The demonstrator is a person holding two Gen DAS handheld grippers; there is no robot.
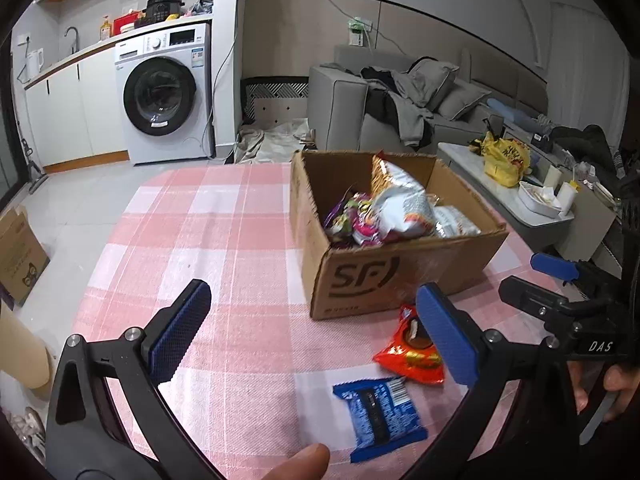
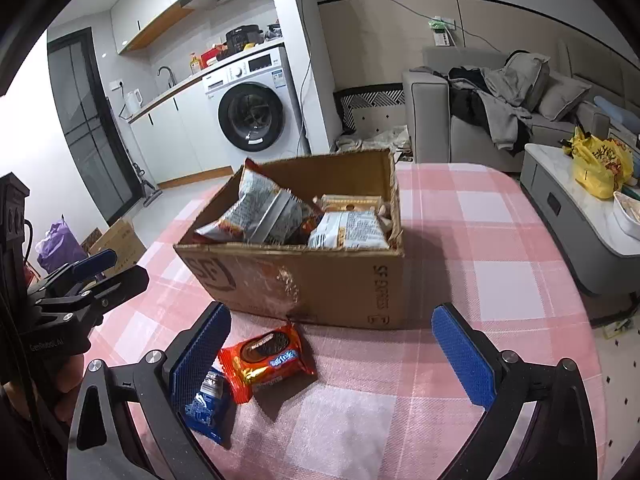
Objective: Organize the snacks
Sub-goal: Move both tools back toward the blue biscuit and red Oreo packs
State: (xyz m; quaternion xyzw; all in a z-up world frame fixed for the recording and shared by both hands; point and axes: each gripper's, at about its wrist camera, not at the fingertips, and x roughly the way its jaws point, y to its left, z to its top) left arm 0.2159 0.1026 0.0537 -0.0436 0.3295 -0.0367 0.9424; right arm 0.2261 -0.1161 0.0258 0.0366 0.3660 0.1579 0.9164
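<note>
Most of the sorting looks done: the open cardboard box [image 2: 304, 280] on the pink checked table [image 2: 480, 240] already holds several snacks, with silver chip bags [image 2: 256, 212], a white packet [image 2: 348, 230] and, on the far side as the left wrist view shows it, some purple and pink wrappers [image 1: 352, 220]. Two items are left outside, lying flat on the table just in front of the box: an orange cookie packet [image 2: 266, 360] and a blue cookie packet [image 1: 378, 408], side by side and touching or nearly so. The left gripper [image 1: 316, 340] has its fingers spread wide and holds nothing, hanging above the table near both packets. The right gripper [image 2: 334, 360] is likewise wide and empty, with the orange packet between its fingers and the blue one partly behind its left finger. By my judgement, two pick-and-drop moves remain.
</note>
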